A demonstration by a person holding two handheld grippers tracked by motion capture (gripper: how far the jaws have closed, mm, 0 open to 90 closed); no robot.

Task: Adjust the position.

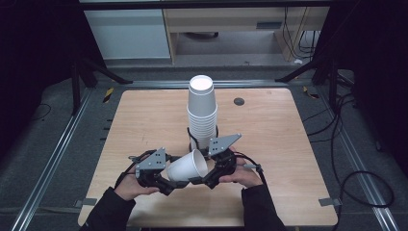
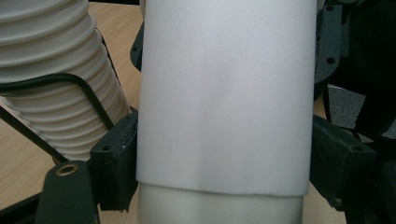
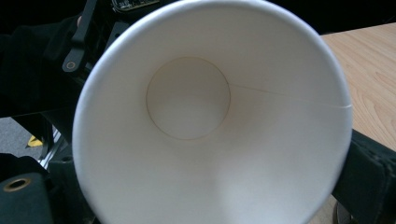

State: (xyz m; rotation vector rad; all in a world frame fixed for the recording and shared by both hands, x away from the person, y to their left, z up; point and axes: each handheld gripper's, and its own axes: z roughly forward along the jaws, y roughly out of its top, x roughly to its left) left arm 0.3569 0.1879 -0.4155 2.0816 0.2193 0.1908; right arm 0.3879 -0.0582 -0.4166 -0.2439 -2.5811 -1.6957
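A single white paper cup (image 1: 186, 168) is held on its side just above the desk (image 1: 269, 144), close to the near edge and midway along it, its open mouth turned toward the right gripper (image 1: 208, 179). The left gripper (image 1: 166, 185) has its fingers (image 2: 114, 163) clamped on the cup's wall, one pressing each side, which keeps the cup level and steady. In the right gripper view the cup's mouth faces the camera and its inside is empty and clean, with only the round bottom and a side seam showing. The right gripper's fingers (image 3: 373, 163) sit at the rim, but whether they are pinching it or merely beside it I cannot tell. Holding it between both tools probably serves to pass it across or to turn it over.

Just behind the grippers, near the desk's middle, stands a tall stack of cups (image 1: 201, 113), upside down and nested, with a black cable (image 2: 79, 88) looped around its base.
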